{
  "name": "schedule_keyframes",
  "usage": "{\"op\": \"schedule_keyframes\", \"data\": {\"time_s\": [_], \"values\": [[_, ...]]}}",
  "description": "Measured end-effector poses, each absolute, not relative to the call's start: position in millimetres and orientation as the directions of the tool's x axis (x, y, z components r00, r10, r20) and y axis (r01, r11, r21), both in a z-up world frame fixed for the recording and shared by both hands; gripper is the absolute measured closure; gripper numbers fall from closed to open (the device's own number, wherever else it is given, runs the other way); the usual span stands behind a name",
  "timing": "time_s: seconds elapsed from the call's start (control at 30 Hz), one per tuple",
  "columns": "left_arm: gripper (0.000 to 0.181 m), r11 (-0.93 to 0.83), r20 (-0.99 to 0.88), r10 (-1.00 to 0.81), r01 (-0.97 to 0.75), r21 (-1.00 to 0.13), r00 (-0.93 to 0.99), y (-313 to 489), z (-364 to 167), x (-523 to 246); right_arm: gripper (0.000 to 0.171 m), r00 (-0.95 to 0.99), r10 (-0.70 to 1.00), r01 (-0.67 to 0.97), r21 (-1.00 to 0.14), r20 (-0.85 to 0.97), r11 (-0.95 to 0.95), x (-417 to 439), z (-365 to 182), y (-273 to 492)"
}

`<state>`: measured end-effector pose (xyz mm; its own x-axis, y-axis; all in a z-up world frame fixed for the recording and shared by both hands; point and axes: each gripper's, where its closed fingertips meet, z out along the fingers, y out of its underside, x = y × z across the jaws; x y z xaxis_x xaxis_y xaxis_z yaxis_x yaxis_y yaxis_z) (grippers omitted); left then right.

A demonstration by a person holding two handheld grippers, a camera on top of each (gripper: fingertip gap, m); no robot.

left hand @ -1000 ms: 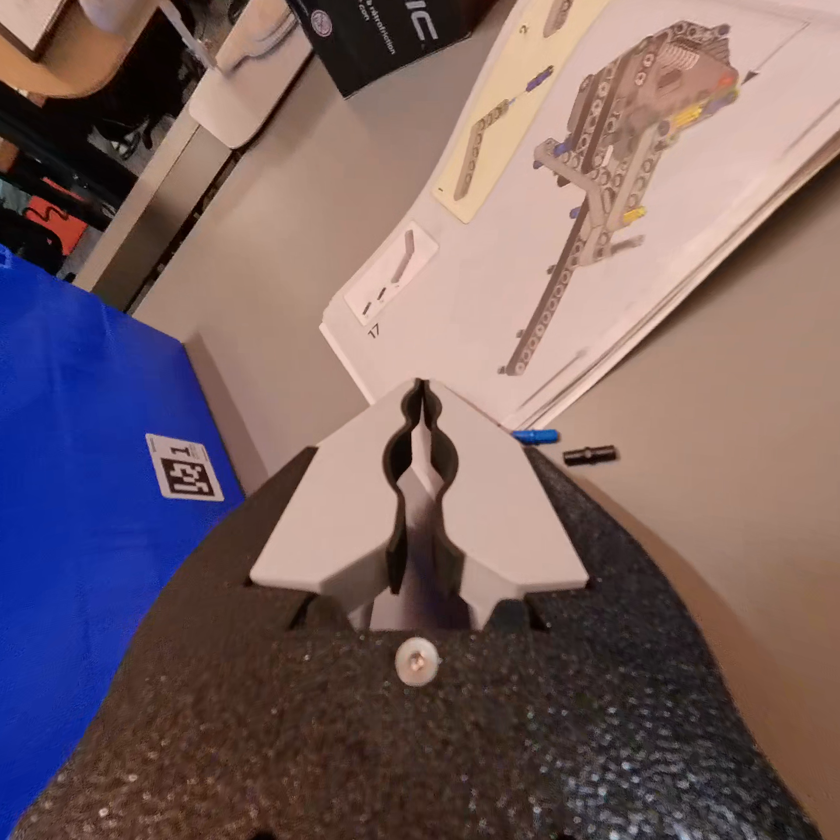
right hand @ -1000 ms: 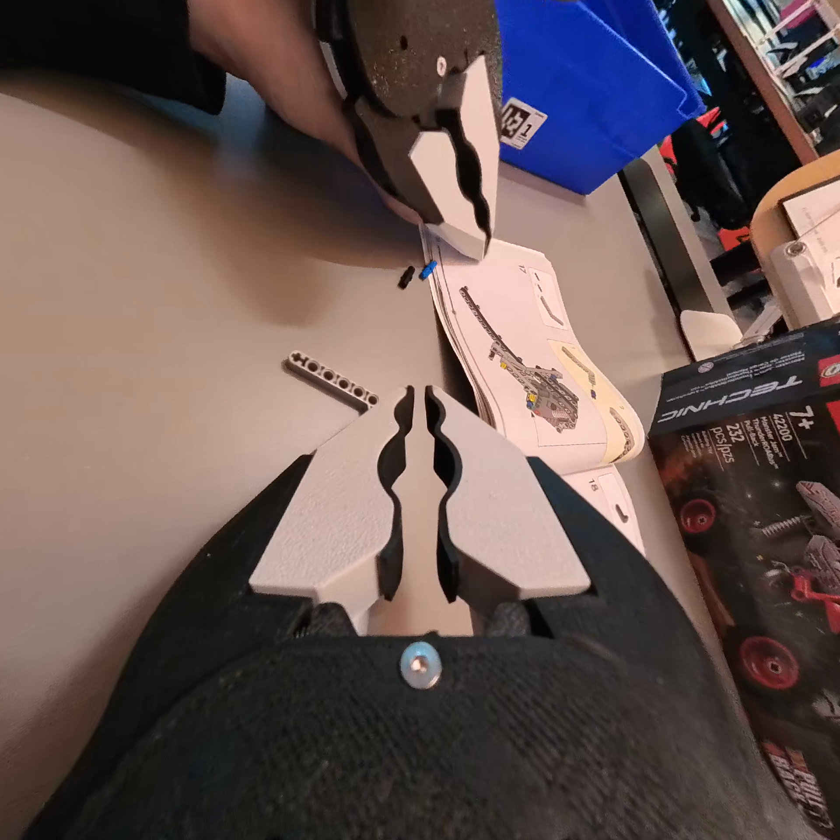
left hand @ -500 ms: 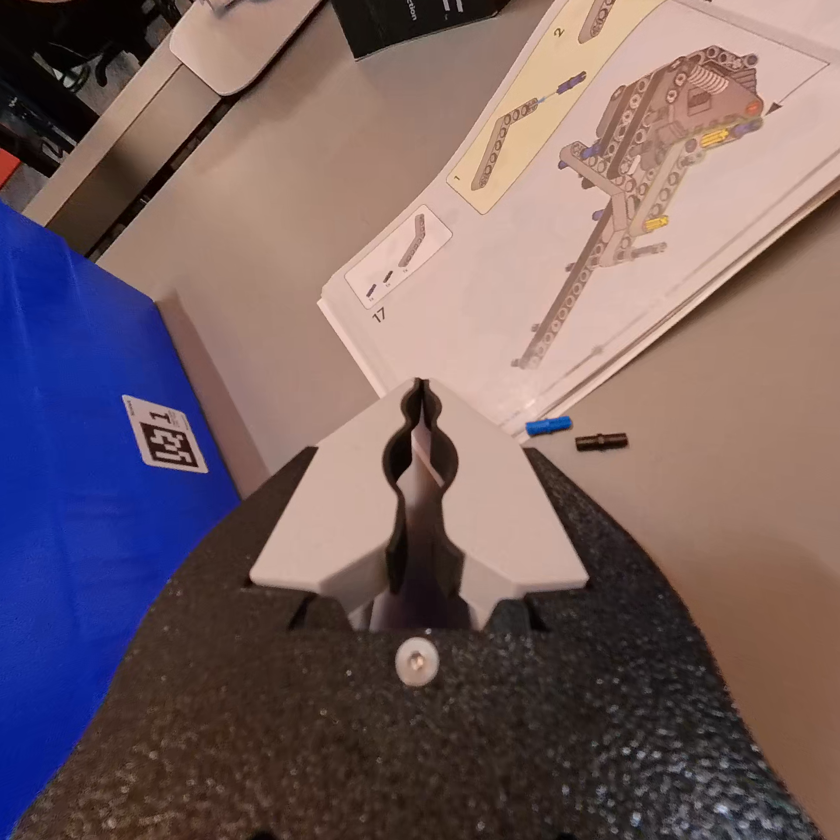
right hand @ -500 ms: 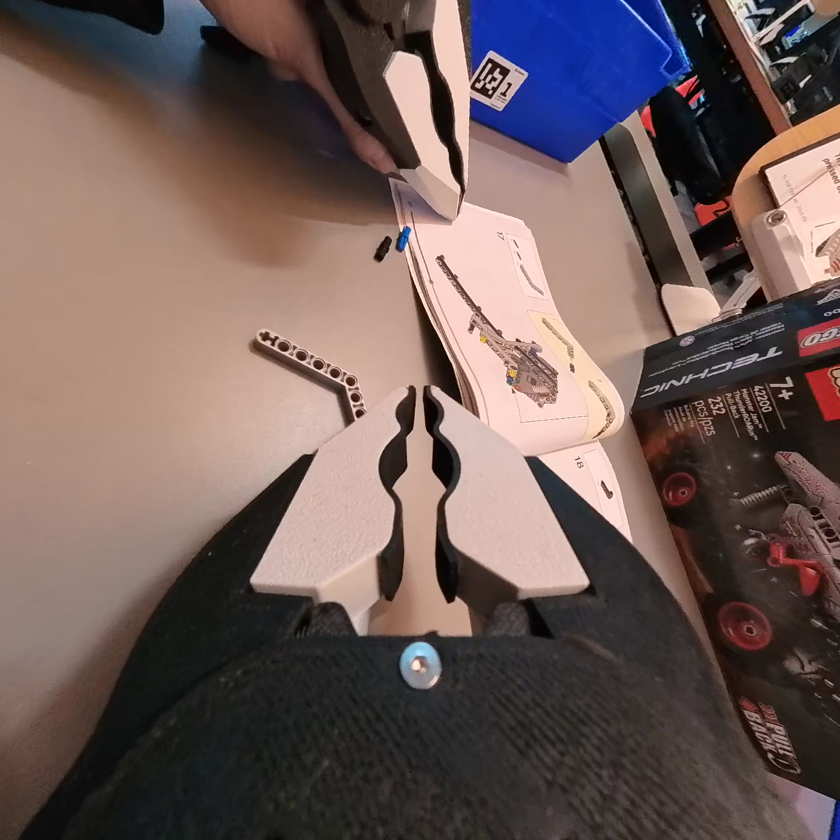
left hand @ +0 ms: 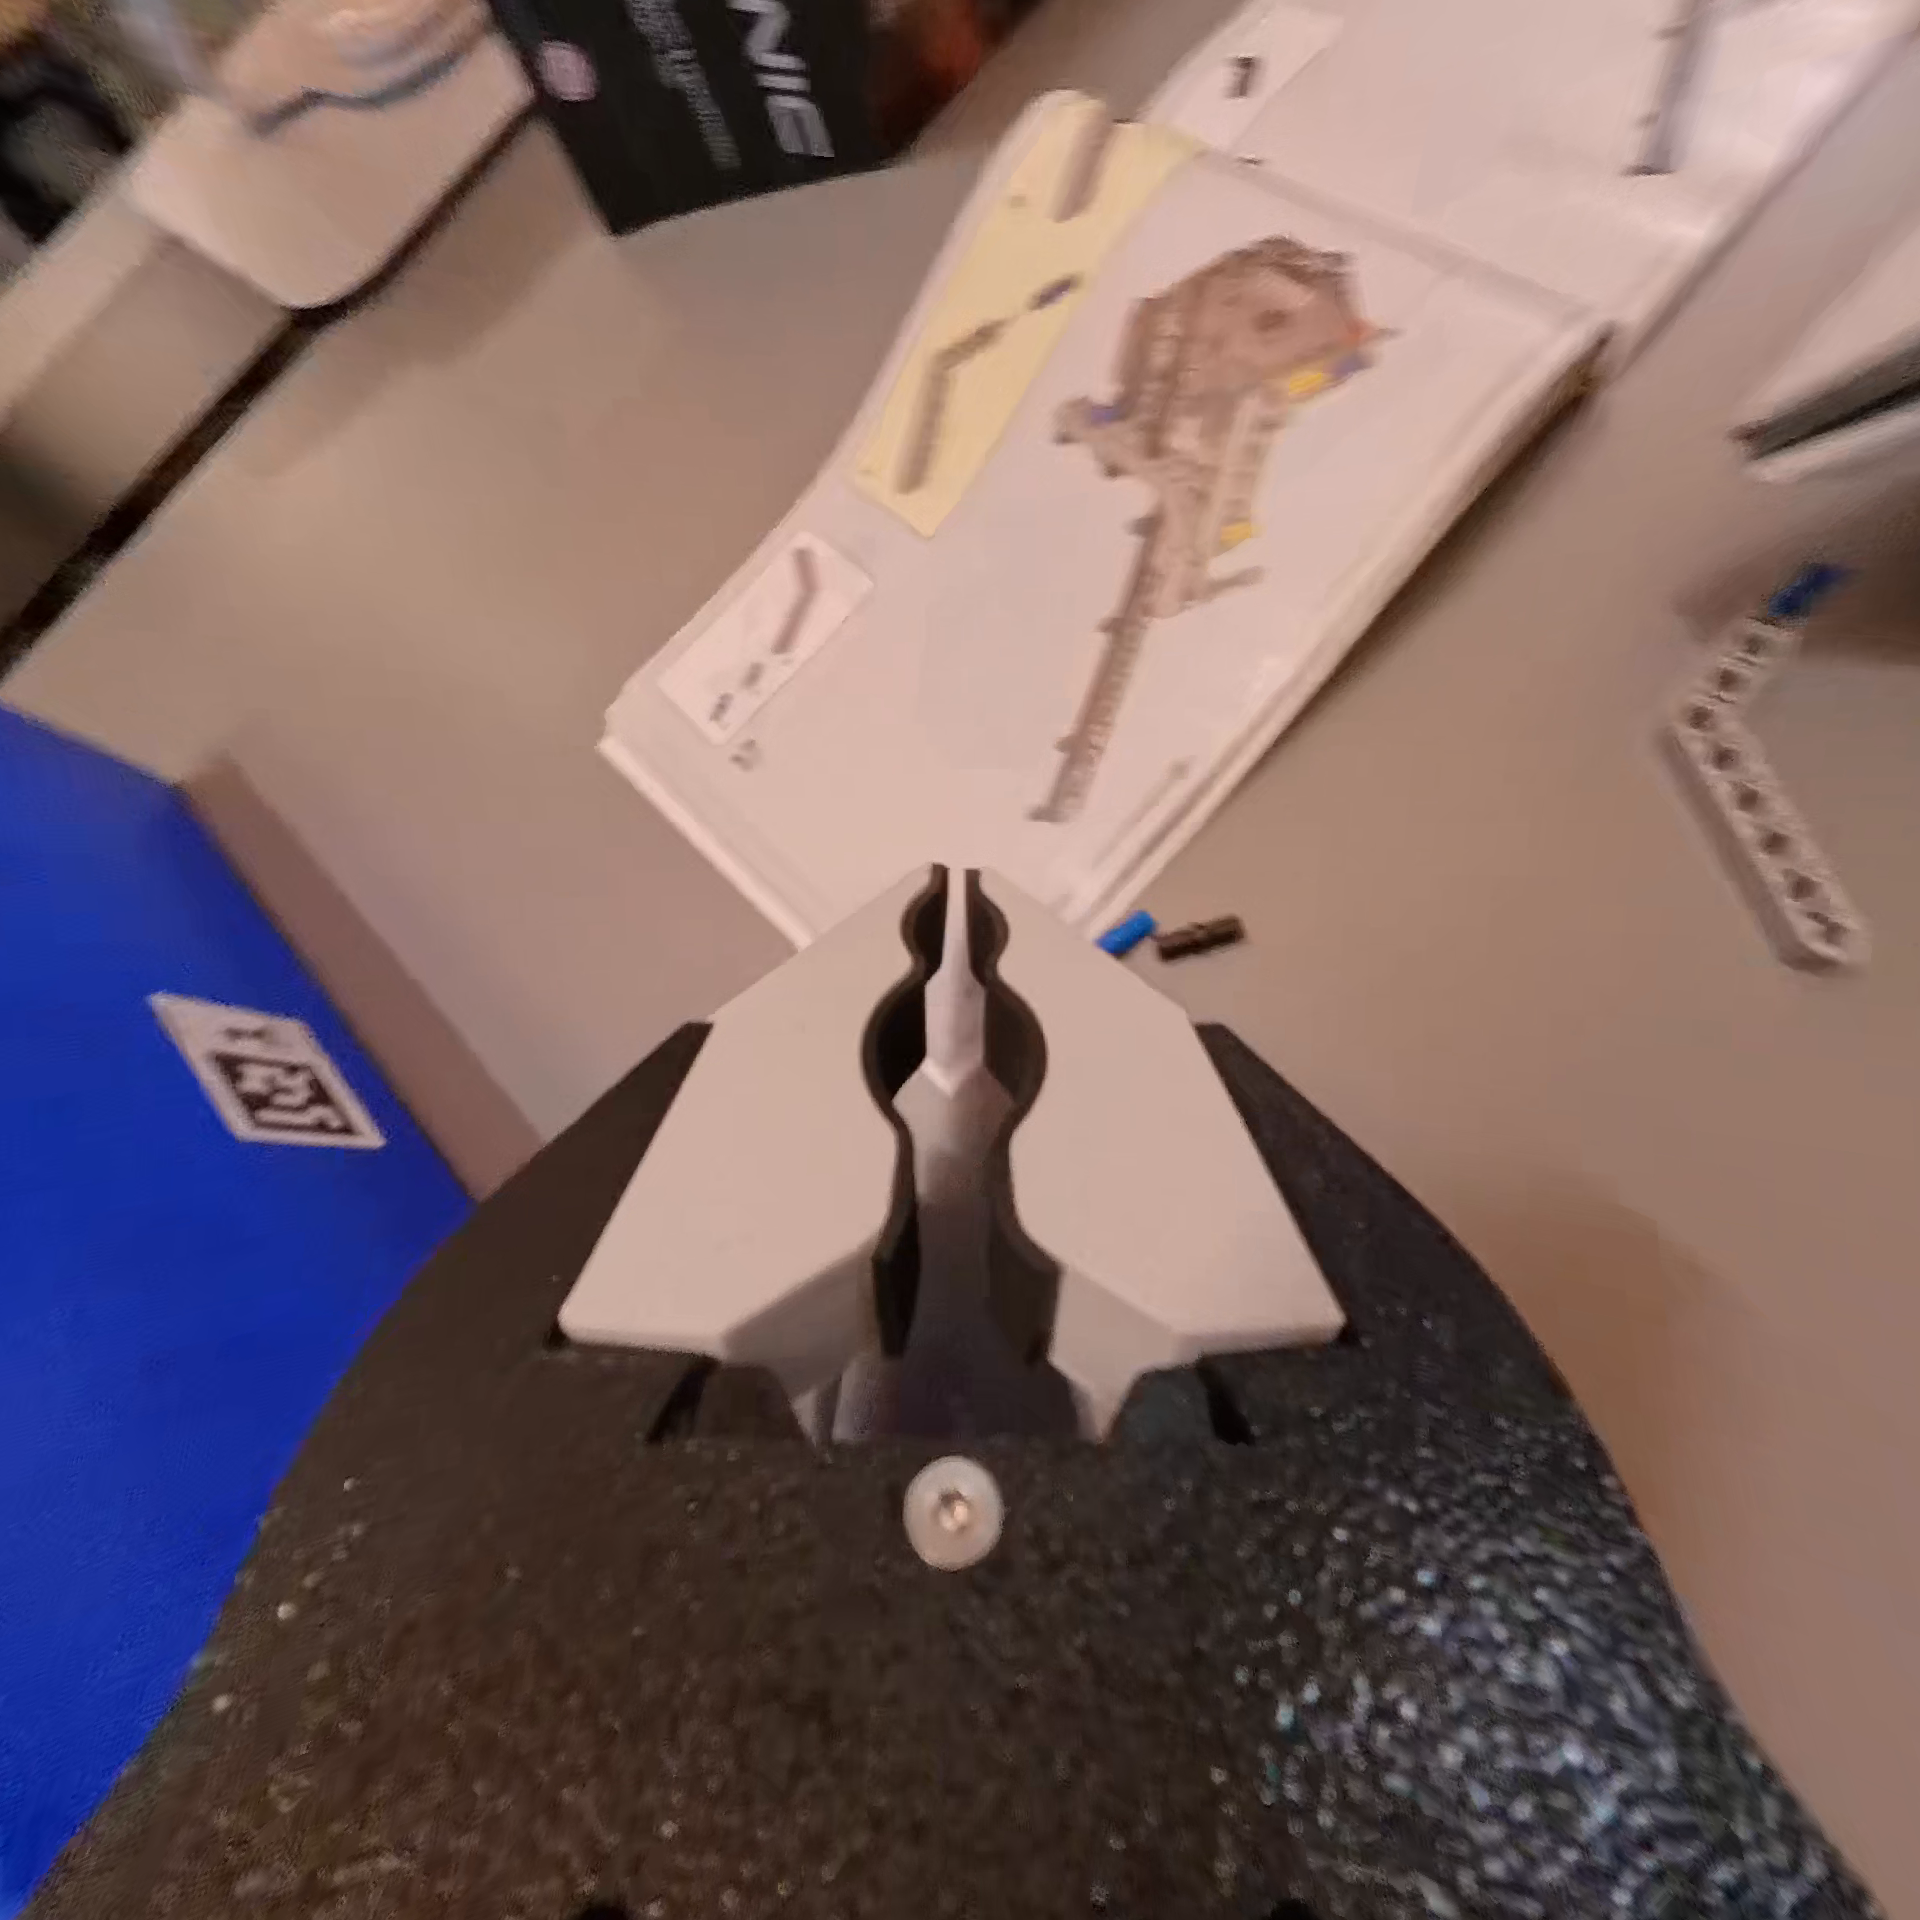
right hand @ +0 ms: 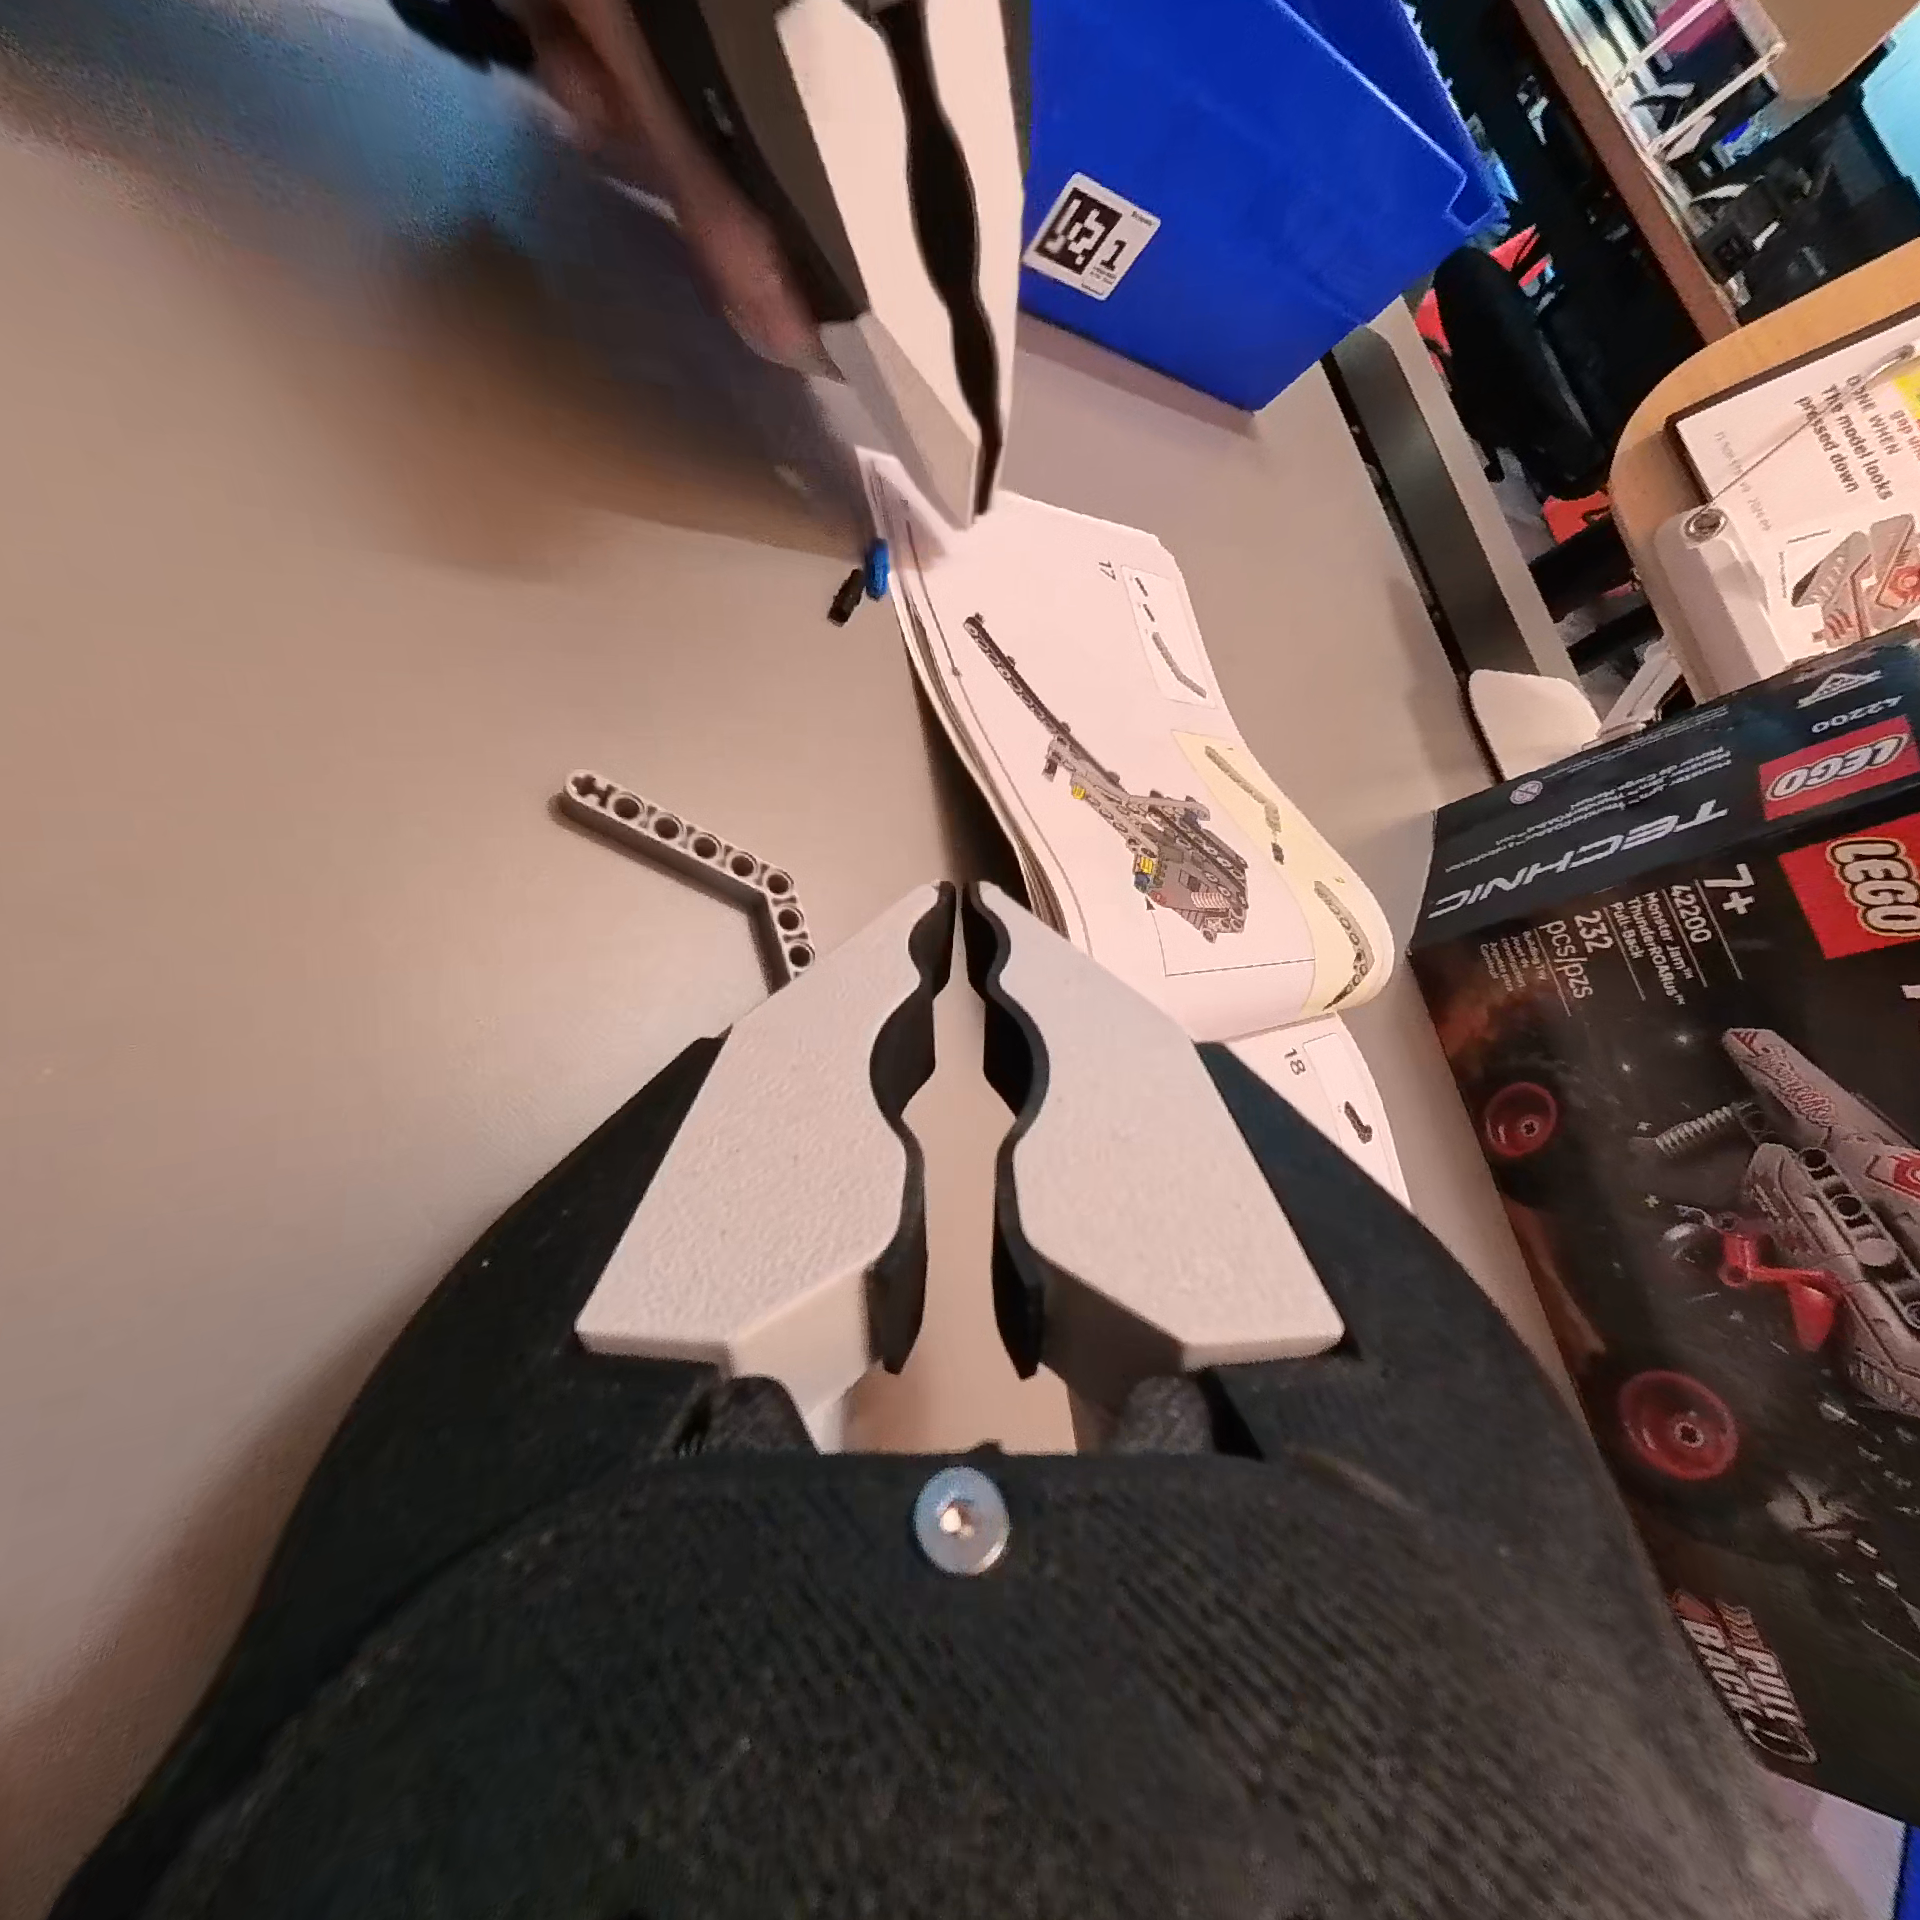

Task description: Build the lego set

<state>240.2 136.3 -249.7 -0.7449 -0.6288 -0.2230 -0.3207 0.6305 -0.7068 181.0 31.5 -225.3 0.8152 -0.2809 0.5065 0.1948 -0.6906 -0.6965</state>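
Over the manual's near corner in the left wrist view, the left gripper (left hand: 954, 883) has pulled back, fingers nearly closed, empty; blue pin (left hand: 1124, 932) and black pin (left hand: 1199, 936) lie beside the booklet (left hand: 1039, 582). Right wrist view: the right gripper (right hand: 961, 904), narrowed and empty, has neared the bent grey beam (right hand: 686, 842) on the table, probably the next pick.

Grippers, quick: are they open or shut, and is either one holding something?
Left gripper: shut, holding nothing.
Right gripper: shut, holding nothing.

Two pins (right hand: 864, 580), one beam (right hand: 686, 844), one booklet (right hand: 1132, 769).
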Motion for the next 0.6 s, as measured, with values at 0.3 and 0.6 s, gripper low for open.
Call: {"op": "schedule_keyframes", "data": {"time_s": [0.3, 0.6], "values": [[0.165, 0.767, -0.253, -0.442, -0.217, -0.603, -0.860, 130.9, -260.2, 215.6, 0.171, 0.821, -0.266, 0.195, -0.686, 0.505, -0.701, 180.8, -229.8, 29.7], [0.170, 0.731, -0.147, -0.452, -0.271, -0.626, -0.880, 127.6, -242.0, 199.9, 0.171, 0.822, -0.255, 0.198, -0.675, 0.509, -0.711, 180.6, -233.5, 28.3]]}}
